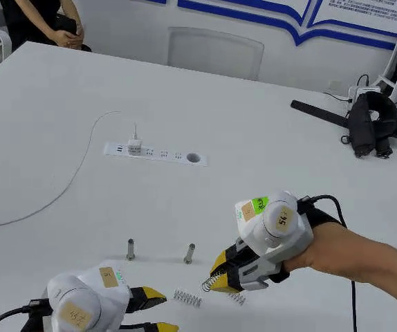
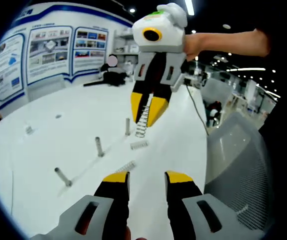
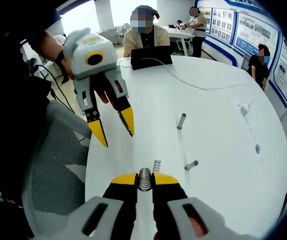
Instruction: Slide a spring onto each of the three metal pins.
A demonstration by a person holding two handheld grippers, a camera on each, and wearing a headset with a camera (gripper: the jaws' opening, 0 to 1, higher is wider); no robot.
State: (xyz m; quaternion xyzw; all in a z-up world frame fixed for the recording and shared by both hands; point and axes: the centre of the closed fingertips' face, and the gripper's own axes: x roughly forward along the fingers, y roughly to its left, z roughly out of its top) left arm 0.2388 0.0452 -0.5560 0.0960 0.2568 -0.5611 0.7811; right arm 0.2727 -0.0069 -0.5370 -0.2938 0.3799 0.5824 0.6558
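White tabletop (image 1: 185, 90); right gripper (image 1: 216, 280) clamped on likely light, bendy spring (image 2: 142, 125), best pinched gently near one end; left gripper (image 2: 147, 176) spread, empty.

The head view looks forward and down from above the white table (image 1: 205, 104), with the left gripper (image 1: 165, 310) and right gripper (image 1: 216, 280) close at its lower edge. The two gripper views sit low over it, facing each other at close range. All three share the patch around the metal pins (image 1: 131, 249).
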